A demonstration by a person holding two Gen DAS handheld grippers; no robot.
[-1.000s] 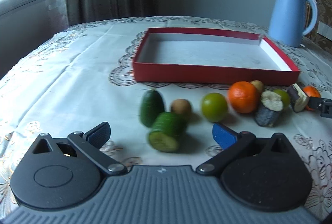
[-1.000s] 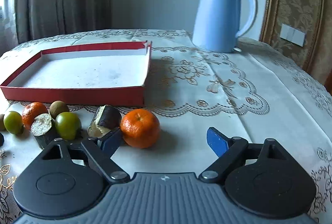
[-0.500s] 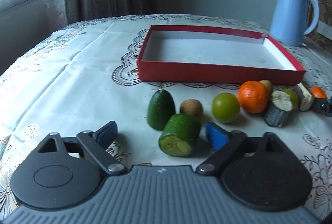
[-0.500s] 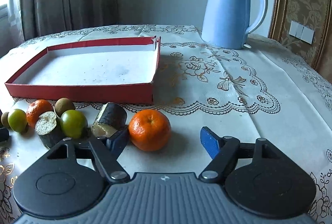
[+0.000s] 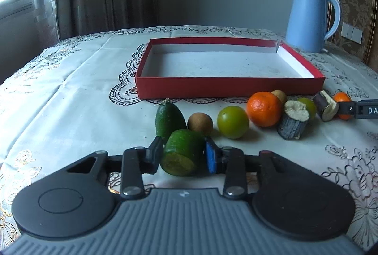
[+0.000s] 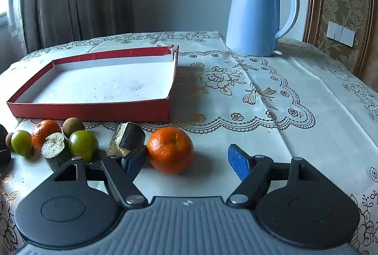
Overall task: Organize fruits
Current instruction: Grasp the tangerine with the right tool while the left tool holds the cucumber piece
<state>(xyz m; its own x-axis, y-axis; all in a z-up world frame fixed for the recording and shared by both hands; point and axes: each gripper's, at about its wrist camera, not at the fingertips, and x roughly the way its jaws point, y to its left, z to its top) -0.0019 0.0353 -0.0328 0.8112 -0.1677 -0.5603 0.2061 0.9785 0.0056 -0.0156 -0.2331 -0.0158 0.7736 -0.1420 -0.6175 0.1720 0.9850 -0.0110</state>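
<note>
My left gripper (image 5: 183, 152) has its jaws closing, and both pads press the sides of a cut green cucumber-like piece (image 5: 179, 160) lying on the tablecloth. Behind it stand a tapered green piece (image 5: 169, 120), a small brown fruit (image 5: 200, 123), a green round fruit (image 5: 232, 122) and an orange (image 5: 264, 108). My right gripper (image 6: 186, 158) is open around a second orange (image 6: 170, 149). Its left finger sits beside a dark cut piece (image 6: 126, 139), and a wide gap remains at the right pad. The empty red tray (image 5: 231, 87) lies behind the fruit row.
A blue kettle (image 6: 255, 16) stands at the back right of the table. More fruit and a dark cut piece with a pale end (image 6: 55, 151) lie in front of the red tray (image 6: 94, 110). Curtains hang behind the table.
The left jaws have swung in from wide open onto the cut green piece. The right jaws have narrowed a little around the orange.
</note>
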